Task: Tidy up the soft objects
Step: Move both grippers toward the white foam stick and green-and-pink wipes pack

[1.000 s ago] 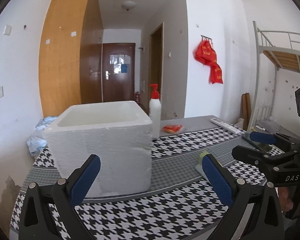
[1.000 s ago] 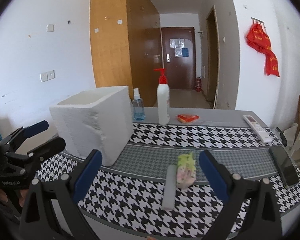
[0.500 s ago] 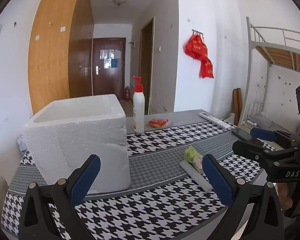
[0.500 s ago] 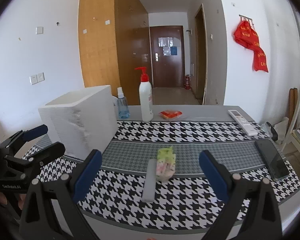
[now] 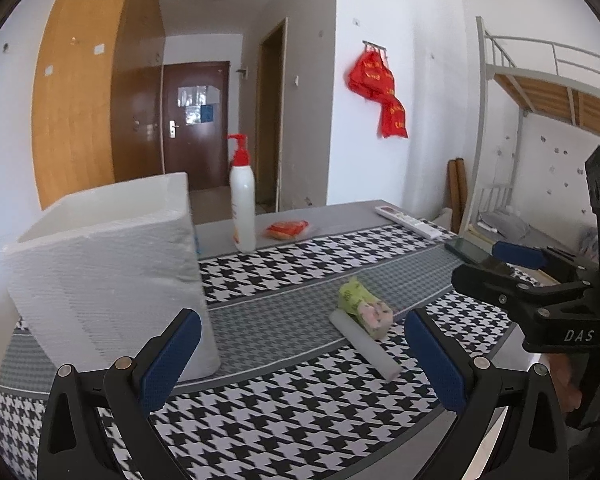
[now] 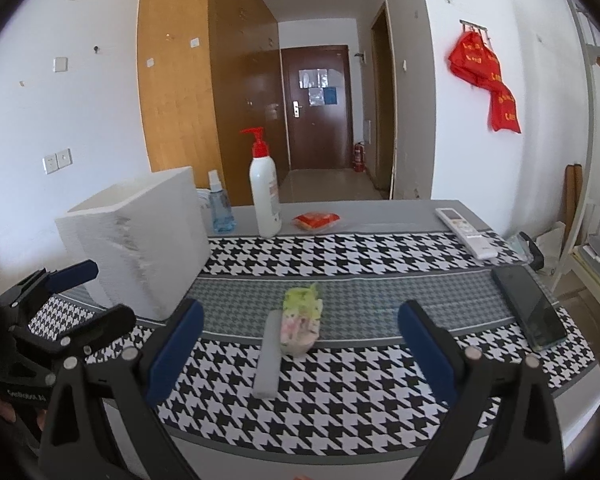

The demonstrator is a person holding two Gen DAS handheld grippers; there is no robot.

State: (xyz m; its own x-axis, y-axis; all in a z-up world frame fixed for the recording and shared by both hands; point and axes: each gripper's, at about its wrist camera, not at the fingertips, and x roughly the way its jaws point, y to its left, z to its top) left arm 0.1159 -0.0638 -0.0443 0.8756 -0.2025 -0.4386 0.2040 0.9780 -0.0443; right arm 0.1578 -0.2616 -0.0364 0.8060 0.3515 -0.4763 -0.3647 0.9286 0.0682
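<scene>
Left gripper (image 5: 300,356) and right gripper (image 6: 300,344) were spread wide, empty, above foam roll (image 6: 269,354) touching soft packet (image 6: 301,322).

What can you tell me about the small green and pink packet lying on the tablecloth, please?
The small packet is a soft-looking, crinkly pouch, lime green at its far, gathered end and pale pink with a printed pattern at its near end. It lies flat on the grey band of the houndstooth tablecloth, lengthwise away from the right camera. Its left side touches the grey foam stick beside it. Both the left gripper and right gripper are open and short of it.
</scene>
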